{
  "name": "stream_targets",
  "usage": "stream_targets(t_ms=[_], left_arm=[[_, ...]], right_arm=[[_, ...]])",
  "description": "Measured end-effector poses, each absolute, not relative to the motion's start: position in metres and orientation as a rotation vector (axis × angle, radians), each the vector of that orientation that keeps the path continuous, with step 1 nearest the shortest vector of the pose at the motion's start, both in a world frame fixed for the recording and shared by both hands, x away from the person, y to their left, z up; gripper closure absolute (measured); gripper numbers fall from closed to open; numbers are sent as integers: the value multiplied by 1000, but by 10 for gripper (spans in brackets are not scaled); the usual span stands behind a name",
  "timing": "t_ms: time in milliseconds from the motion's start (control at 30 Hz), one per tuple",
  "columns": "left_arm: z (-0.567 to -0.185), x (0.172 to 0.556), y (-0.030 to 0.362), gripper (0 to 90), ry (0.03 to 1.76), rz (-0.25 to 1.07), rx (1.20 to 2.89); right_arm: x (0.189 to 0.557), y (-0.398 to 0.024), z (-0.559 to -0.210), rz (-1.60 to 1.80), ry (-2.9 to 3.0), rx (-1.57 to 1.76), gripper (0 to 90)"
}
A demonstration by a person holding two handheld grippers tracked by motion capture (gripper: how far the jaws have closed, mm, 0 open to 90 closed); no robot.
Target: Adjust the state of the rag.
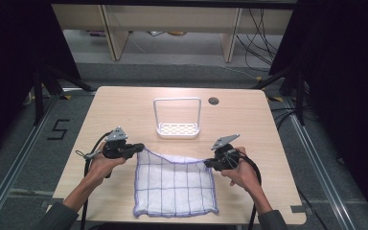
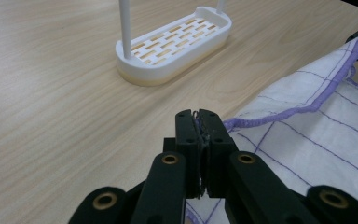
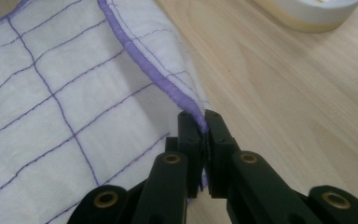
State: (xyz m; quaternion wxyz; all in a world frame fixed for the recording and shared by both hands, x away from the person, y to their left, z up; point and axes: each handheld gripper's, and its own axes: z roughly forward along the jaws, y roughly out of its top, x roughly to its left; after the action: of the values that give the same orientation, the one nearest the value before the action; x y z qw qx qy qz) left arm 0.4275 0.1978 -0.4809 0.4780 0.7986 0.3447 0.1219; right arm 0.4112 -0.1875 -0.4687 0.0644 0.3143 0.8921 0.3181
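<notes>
Cloth [image 1: 175, 184], white with a purple grid and hem, is lying on the near half of the wooden table [image 1: 124, 103], its two far corners being lifted. Left gripper [image 1: 139, 148] is pinching the far left corner, jaws pressed together on the hem. Right gripper [image 1: 208, 163] is pinching the far right corner likewise. White rack [image 1: 178, 129] is standing just beyond the cloth.

A single black figure "5" [image 1: 58, 129] is marked on the grey floor [image 1: 19, 158], to the left of the desk [image 1: 124, 105] near its far left corner. No other writing, label or brand can be read.
</notes>
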Motion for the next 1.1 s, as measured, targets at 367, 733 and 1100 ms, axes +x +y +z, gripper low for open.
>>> stream_targets(t_ms=[367, 733, 1100], left_arm=[[-462, 420, 202, 871, 813, 300, 1913], [-445, 428, 204, 872, 825, 354, 1859], [-431, 439, 197, 872, 806, 394, 1845]], right_arm=[[412, -194, -440, 1035, 2625, 957, 888], [431, -194, -405, 1031, 2565, 945, 889], [448, -196, -386, 988, 2520, 922, 889]])
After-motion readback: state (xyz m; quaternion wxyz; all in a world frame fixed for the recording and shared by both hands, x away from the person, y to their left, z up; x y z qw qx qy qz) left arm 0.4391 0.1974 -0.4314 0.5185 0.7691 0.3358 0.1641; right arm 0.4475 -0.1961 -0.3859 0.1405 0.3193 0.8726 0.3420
